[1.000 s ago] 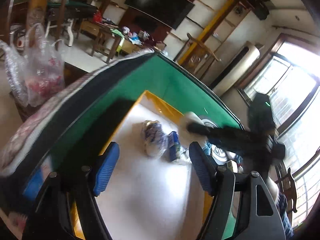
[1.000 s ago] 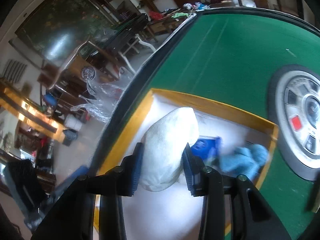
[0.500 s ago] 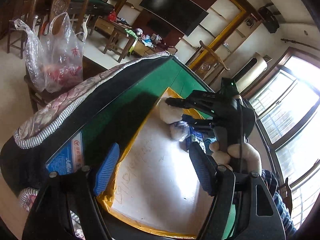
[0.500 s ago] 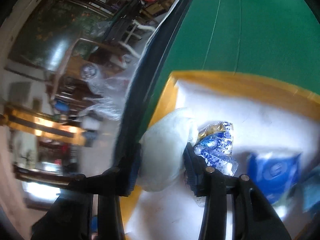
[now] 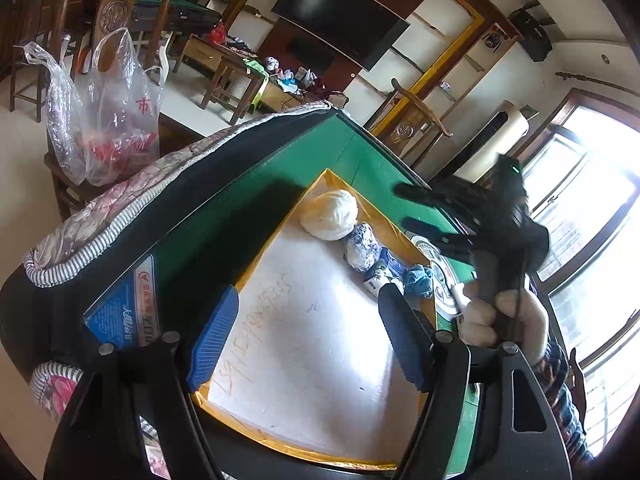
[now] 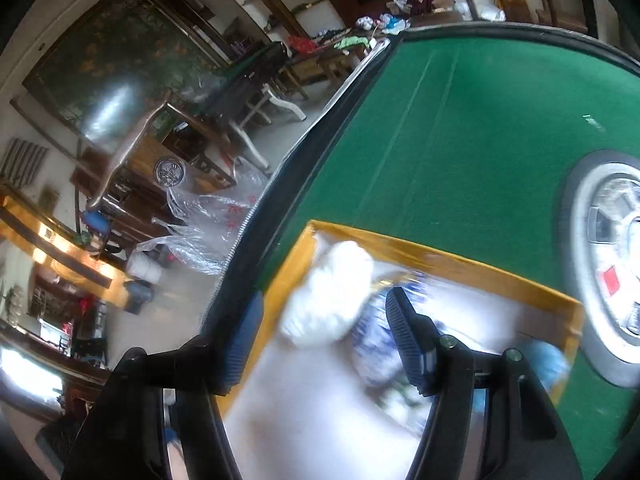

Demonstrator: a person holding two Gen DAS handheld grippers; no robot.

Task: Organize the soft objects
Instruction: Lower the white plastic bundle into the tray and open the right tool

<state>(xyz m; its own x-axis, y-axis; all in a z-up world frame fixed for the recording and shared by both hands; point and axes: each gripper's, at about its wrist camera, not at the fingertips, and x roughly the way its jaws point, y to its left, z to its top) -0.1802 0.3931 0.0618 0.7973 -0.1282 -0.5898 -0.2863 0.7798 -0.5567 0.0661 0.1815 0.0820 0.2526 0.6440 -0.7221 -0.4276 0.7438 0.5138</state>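
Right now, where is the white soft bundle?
In the left wrist view, the white bundle lies in the far corner of the yellow-rimmed tray, touching the blue-and-white packet beside it.

Left wrist view: looking obliquely down along its fingers, near the tray (image 5: pixel 256 276) | Right wrist view: facing steeply down, close | Both sharing: tray's far corner, green counter (image 6: pixel 460 128).

plastic bags (image 5: pixel 108 120), television (image 5: pixel 340 16); wooden chair (image 5: pixel 416 116)

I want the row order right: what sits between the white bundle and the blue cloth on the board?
In the left wrist view, a blue-and-white wrapped bundle and a blue packet lie between the white bundle and the blue cloth.
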